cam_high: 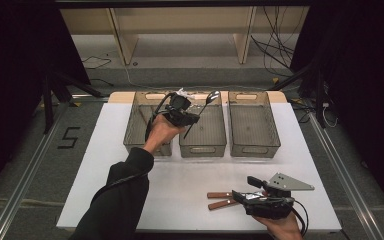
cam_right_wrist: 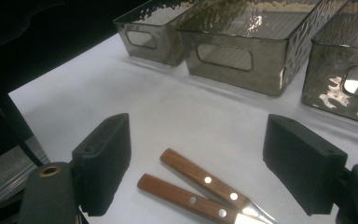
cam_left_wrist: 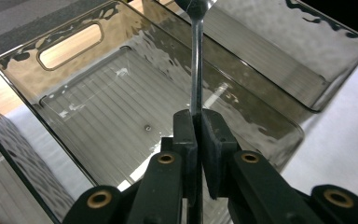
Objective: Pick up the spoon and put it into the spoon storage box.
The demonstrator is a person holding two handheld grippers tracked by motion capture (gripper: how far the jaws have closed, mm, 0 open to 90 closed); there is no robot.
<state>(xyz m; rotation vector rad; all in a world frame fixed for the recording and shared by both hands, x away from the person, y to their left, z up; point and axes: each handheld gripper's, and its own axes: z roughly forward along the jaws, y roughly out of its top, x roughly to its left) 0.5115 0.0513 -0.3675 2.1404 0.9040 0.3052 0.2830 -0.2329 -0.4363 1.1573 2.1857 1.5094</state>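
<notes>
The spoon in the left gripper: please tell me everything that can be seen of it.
The spoon is slim, shiny metal, with a thin straight handle and a rounded, reflective bowl. The left gripper holds it by the handle, its black jaws shut on it from both sides. In the high view it slants, bowl up and away from the person, handle end pointing down. It hangs in the air above the middle bin, one of three smoky clear plastic bins, and touches nothing but the jaws. In the left gripper view its bowl is cut off at the top edge.

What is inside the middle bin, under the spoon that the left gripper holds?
The middle bin looks empty: its ribbed floor shows bare. The spoon, clamped in the left gripper, hangs above it. The jaws cover the near part of the floor.
</notes>
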